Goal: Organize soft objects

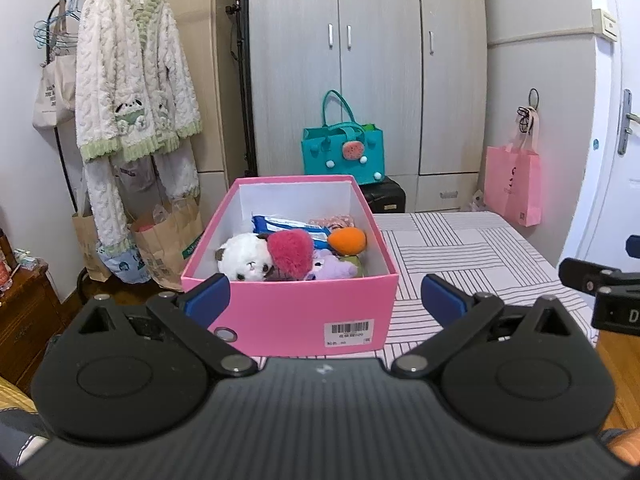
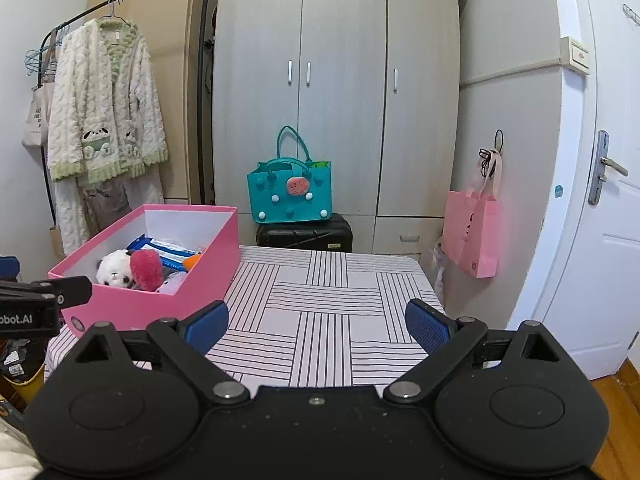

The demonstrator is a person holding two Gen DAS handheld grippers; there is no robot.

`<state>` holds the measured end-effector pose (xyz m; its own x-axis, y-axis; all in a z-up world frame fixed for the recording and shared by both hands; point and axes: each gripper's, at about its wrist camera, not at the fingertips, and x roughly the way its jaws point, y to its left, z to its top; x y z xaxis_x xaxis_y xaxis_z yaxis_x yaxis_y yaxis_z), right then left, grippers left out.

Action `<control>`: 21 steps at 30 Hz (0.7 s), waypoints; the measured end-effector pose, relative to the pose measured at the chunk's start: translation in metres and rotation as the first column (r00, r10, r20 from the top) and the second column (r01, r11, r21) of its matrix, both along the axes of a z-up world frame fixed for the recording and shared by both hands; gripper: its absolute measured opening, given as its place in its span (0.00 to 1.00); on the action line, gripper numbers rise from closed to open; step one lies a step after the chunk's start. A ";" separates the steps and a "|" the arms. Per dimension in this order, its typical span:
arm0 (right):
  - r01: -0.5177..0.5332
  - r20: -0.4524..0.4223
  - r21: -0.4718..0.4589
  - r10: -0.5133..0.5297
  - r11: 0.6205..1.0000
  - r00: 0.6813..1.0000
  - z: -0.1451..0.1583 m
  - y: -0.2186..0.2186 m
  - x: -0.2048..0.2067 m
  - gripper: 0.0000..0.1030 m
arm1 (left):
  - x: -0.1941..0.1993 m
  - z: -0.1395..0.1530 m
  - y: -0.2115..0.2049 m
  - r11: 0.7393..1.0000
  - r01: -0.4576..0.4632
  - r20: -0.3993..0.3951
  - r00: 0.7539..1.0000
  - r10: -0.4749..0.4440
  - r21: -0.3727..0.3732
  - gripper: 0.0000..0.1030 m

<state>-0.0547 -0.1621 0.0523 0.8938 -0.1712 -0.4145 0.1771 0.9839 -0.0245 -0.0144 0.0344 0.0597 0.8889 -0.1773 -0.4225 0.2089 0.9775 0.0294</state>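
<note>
A pink box [image 1: 304,308] stands on the striped table [image 1: 460,248]. It holds a white panda plush [image 1: 242,258], a red fuzzy plush [image 1: 290,254], an orange plush [image 1: 347,240], a purple plush [image 1: 334,268] and a blue wipes pack [image 1: 288,224]. My left gripper [image 1: 324,300] is open and empty, just in front of the box's near wall. My right gripper [image 2: 316,326] is open and empty over the bare table, right of the box [image 2: 208,252]. The panda [image 2: 114,270] and red plush [image 2: 146,270] show in the right wrist view.
A teal tote [image 2: 290,192] sits on a black case [image 2: 304,234] before the wardrobe [image 2: 340,80]. A pink bag [image 2: 470,232] hangs at the right. A fleece robe [image 1: 132,80] hangs on a rack at the left, with paper bags [image 1: 168,236] below.
</note>
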 end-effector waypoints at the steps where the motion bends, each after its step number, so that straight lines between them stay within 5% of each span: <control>1: 0.001 -0.001 -0.002 -0.001 1.000 1.000 0.000 0.000 0.000 0.94 | 0.000 0.000 0.000 1.000 0.005 -0.004 1.000 -0.005 -0.001 1.00; 21: 0.005 -0.016 -0.025 -0.005 1.000 1.000 -0.003 0.004 0.007 0.94 | 0.006 -0.002 0.004 1.000 -0.011 -0.032 0.999 0.011 0.016 1.00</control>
